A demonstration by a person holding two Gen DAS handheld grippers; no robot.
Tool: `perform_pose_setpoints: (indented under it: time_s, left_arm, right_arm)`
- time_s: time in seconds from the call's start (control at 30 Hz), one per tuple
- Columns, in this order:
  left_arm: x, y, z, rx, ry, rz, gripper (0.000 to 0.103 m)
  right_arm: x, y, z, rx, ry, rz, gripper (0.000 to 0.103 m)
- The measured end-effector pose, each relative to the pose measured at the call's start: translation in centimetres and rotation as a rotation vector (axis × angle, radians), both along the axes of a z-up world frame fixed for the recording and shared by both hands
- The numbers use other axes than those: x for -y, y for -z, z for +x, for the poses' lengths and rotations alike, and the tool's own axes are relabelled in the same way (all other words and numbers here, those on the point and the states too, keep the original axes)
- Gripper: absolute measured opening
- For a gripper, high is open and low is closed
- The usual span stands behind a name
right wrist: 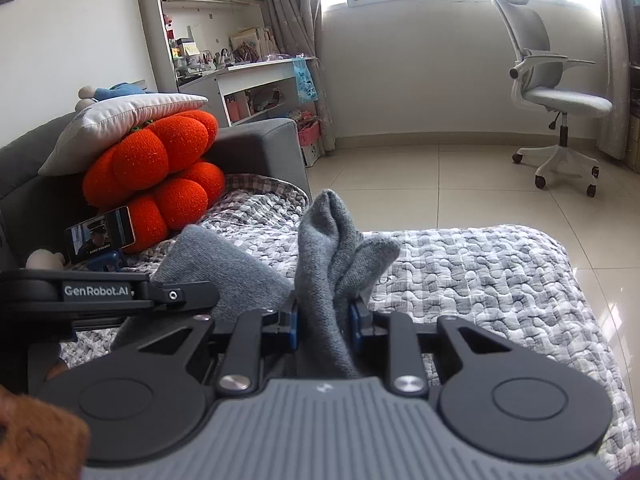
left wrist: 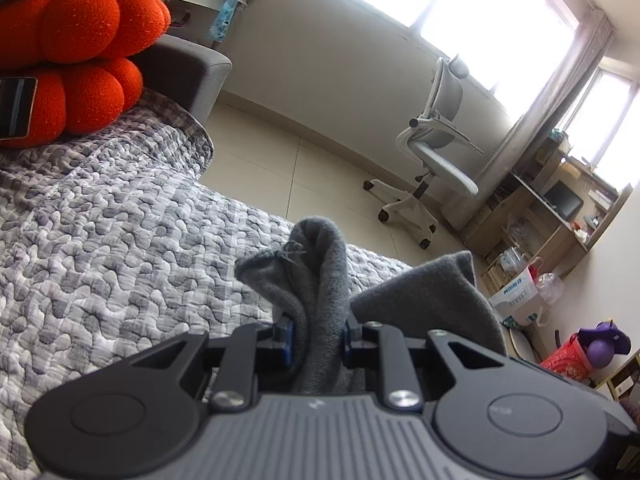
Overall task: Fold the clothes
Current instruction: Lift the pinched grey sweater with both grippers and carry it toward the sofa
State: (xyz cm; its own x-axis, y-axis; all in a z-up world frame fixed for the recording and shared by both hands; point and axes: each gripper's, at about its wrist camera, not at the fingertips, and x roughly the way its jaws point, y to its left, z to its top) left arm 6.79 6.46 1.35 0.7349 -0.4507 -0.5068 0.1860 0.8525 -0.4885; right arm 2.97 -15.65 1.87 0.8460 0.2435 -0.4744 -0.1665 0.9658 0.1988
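Both tongs are clenched on one grey knit garment: the left tongs [left wrist: 318, 338] pinch a bunched fold of the grey garment [left wrist: 320, 280] between blue pads, and the right tongs [right wrist: 324, 326] pinch another gathered part of it [right wrist: 328, 248]. In the right wrist view the left tool sits just beside, at the left edge, so the two grips are close together. The cloth is held above the quilted bed cover [right wrist: 480, 272], with loose fabric hanging behind and beside the jaws; how much of it rests on the bed I cannot tell.

Judging from this, the garment is mid-handling, being carried or spread for a fold. To do this well, keep both grips firm, draw the tongs apart until the edge between them is taut and level, then lower the cloth flat onto the cover, clear of the orange cushions [right wrist: 160, 172] and the phone [right wrist: 100, 234], before letting go.
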Motion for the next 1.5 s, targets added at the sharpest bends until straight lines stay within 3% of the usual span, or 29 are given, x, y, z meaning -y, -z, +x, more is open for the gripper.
perform_pose_setpoints:
  time_s: [0.2,0.37,0.63,0.97,1.13,1.27,1.5]
  left_arm:
    - [-2.9,-1.2,-2.5,0.016,-0.049,-0.034,0.021]
    - [-7.6,-4.1,-7.2,0.086,-0.115,-0.026,0.021]
    - [-17.6,-8.3,-17.3,0.209,-0.303,-0.033,0.021]
    - [-27.5,-9.0,-26.8,0.346,-0.611,-0.094,0.021]
    - [-32.3,-7.9,-28.5,0.33,-0.727,-0.136,0.021]
    - [-35.0,-7.6,-28.6,0.306,-0.814,-0.078,0.021]
    - [-40.1,-5.8,-27.5,0.232,-0.924,-0.065,0.021]
  right_arm:
    - [-1.3,-1.1,-1.2,0.043,0.011,-0.02,0.027]
    - [-3.5,-3.1,-3.2,0.059,-0.02,0.047,0.027]
    - [-12.0,-8.4,-5.1,0.102,-0.2,0.071,0.026]
    - [-25.6,-13.9,-6.6,0.175,-0.499,-0.035,0.026]
    - [-31.1,-13.7,-4.9,0.15,-0.622,-0.002,0.026]
    - [-35.3,-12.7,-2.0,0.095,-0.72,0.046,0.026]
    - [-44.4,-10.8,3.3,-0.013,-0.877,0.076,0.026]
